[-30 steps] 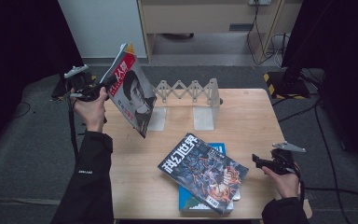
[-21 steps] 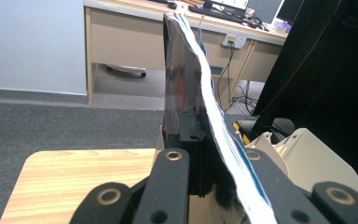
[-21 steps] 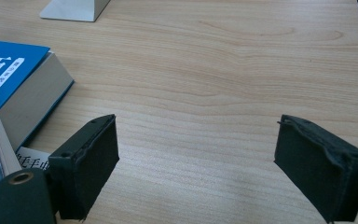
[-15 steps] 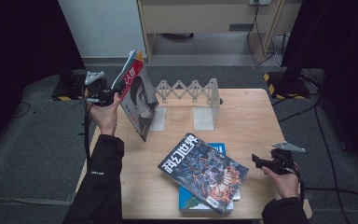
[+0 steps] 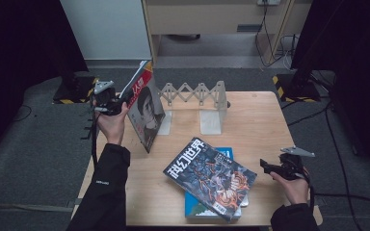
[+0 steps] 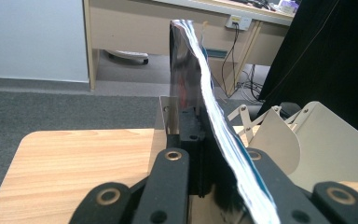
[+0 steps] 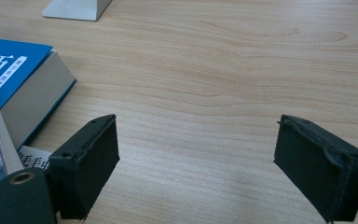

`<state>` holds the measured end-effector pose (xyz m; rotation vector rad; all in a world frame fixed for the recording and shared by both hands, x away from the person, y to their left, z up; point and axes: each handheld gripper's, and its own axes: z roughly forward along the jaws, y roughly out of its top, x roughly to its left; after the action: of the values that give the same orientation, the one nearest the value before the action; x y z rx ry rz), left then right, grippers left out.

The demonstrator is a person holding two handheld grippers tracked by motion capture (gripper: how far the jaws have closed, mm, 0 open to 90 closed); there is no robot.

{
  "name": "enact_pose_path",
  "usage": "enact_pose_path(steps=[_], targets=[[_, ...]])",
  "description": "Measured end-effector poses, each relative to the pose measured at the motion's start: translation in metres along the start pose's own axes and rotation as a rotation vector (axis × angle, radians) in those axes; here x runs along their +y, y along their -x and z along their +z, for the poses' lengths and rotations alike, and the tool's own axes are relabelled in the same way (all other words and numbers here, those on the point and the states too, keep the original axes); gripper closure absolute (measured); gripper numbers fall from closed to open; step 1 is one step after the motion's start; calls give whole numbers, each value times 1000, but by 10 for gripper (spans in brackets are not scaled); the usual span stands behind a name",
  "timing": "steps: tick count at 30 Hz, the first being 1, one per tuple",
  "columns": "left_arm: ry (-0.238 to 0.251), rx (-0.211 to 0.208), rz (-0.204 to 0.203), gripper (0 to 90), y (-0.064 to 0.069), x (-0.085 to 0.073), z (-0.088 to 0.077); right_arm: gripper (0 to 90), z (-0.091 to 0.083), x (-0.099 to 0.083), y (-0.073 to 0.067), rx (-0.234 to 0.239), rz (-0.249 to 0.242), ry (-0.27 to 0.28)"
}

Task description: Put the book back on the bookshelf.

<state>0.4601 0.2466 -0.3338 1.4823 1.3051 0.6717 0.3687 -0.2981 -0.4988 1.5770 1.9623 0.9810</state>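
My left gripper (image 5: 119, 105) is shut on the edge of a magazine (image 5: 146, 115) with a red top and a portrait cover. It holds the magazine upright at the table's back left, just left of the folding book rack (image 5: 192, 92). In the left gripper view the jaws (image 6: 205, 172) clamp the magazine's (image 6: 189, 70) page edge, with the rack's white plates (image 6: 328, 144) to the right. My right gripper (image 5: 269, 168) hangs open over the front right of the table (image 5: 260, 120). In the right gripper view its pads (image 7: 196, 172) have only bare wood between them.
A dark illustrated magazine (image 5: 211, 177) lies on a blue book (image 5: 196, 210) at the front middle. The blue book (image 7: 14, 77) lies left of the right gripper. The rack's upright plates (image 5: 213, 118) stand at the back centre. Dark floor and cables surround the table.
My left hand has carried the magazine rightward and down toward the rack, and the magazine now stands more upright. The right hand has kept still.
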Motion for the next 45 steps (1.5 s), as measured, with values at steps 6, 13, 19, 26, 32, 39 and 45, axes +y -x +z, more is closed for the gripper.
enact_pose_path(steps=[6,13,19,26,32,39,45], targets=[[-61,6,36,853,1,-2,-6,138,0,0,0,1,0,-2],[-168,-13,66,829,-1,2,-14,137,0,0,0,1,5,-7],[-239,-27,56,754,-2,13,-1,136,0,0,0,3,4,-9],[-284,-14,22,850,-5,17,11,135,0,0,0,6,8,-8],[-212,57,76,861,6,14,11,135,0,0,0,7,4,-8],[-146,109,61,862,13,14,19,135,1,0,0,8,3,-9],[-150,155,77,862,16,13,27,136,1,0,0,10,1,-8]])
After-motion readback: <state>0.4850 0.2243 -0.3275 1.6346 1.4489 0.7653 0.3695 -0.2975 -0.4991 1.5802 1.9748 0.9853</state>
